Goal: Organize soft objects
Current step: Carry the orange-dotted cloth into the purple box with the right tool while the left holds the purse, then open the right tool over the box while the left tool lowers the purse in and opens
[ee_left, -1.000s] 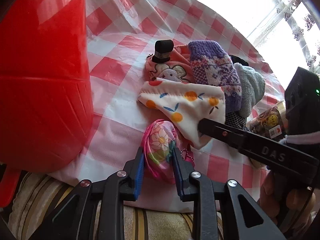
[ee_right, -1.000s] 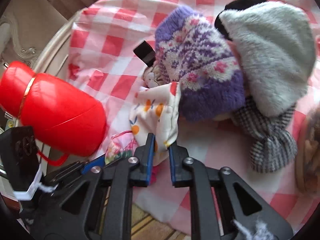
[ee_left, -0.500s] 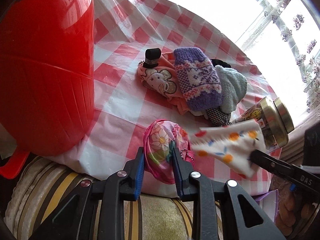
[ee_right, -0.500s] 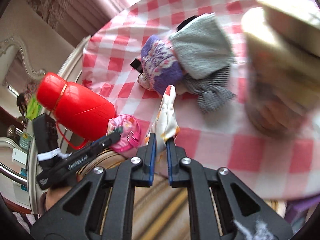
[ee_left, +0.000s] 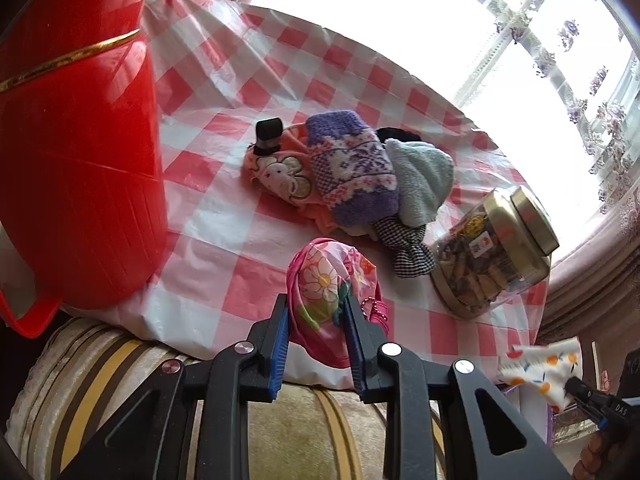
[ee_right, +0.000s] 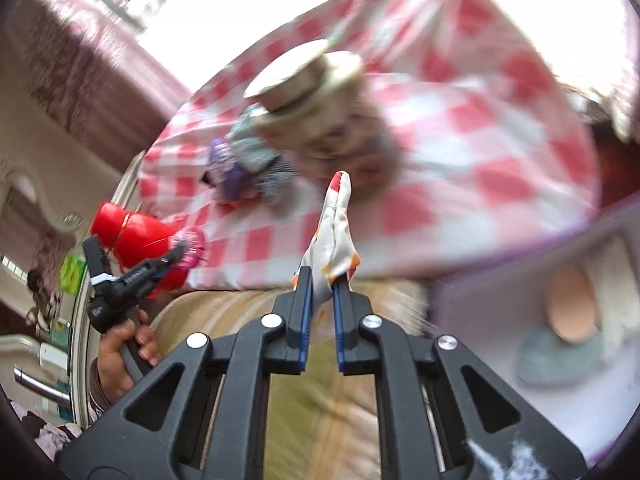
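Observation:
My left gripper (ee_left: 316, 312) is shut on a pink flowered pouch (ee_left: 332, 288), held just above the near edge of the red-checked table (ee_left: 224, 248). My right gripper (ee_right: 320, 280) is shut on a white cloth printed with oranges (ee_right: 334, 232), which hangs off the table's right side, over the edge of a purple box (ee_right: 532, 304). The same cloth (ee_left: 544, 368) shows at the lower right of the left wrist view. A pile of soft things lies mid-table: a purple knitted sock (ee_left: 352, 172), a pink cartoon cloth (ee_left: 280, 172), a pale grey fleece piece (ee_left: 424, 180) and a checked cloth (ee_left: 404, 244).
A big red thermos jug (ee_left: 76, 160) stands at the table's left. A clear jar with a gold lid (ee_left: 492, 256) stands at the right edge. The purple box holds a beige round thing (ee_right: 570, 308) and a grey one (ee_right: 556, 356). A striped cushion (ee_left: 120, 376) lies below the table.
My right gripper pulled the orange-print cloth off the pile and swung it right, past the jar, off the table. My left gripper lifted a little with the pouch, still gripped.

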A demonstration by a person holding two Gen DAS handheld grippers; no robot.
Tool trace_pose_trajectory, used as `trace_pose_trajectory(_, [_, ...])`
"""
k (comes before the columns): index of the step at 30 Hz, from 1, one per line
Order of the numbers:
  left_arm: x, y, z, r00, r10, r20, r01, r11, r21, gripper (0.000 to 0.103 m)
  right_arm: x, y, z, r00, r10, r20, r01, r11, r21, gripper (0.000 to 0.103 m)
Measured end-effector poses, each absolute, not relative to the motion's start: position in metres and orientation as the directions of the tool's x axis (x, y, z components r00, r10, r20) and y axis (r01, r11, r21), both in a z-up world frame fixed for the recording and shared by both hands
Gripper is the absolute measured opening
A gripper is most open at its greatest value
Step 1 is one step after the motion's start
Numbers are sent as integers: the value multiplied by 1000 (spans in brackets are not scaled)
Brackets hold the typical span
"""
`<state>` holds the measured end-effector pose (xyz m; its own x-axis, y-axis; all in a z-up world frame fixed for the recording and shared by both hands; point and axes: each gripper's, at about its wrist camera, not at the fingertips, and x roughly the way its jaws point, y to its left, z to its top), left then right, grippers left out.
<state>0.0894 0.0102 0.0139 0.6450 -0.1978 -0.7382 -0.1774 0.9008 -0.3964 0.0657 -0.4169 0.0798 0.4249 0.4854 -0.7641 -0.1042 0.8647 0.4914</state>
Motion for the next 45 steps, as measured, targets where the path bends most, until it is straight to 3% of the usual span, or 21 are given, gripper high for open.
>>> trace_pose_trajectory(8, [84, -16, 31, 660, -246, -710, -108, 904, -414, 27, 2, -521, 76, 419, 365, -831, 109, 889, 445, 13])
trace_pose_trajectory(14, [80, -44, 40, 654, -295, -697, -41, 905, -423, 27, -28, -565, 51, 300, 329, -895, 207, 894, 398, 13])
trace_pose_trajectory(28, [69, -108, 58, 626, -374, -684, 104, 909, -403, 27, -30, -611, -39, -28, 164, -986, 199, 967, 156, 13])
trace_pose_trajectory(36, [65, -146, 61, 588, -415, -694, 189, 905, -380, 27, -24, -626, -60, -42, 12, -999, 165, 986, 5, 15])
trace_pose_trajectory(39, [61, -171, 66, 564, -450, -692, 254, 892, -373, 27, -24, -632, -62, -48, -30, -998, 152, 988, -37, 22])
trace_pose_trajectory(41, [60, -190, 69, 543, -479, -689, 304, 878, -371, 27, -23, -635, -61, -50, -54, -997, 140, 988, -61, 33])
trace_pose_trajectory(43, [58, -209, 73, 522, -505, -687, 350, 862, -368, 27, -23, -636, -56, -31, -85, -996, 130, 988, -88, 58])
trace_pose_trajectory(45, [56, -232, 74, 488, -539, -686, 401, 837, -373, 27, -24, -640, -46, 1, -140, -990, 140, 980, -139, 65])
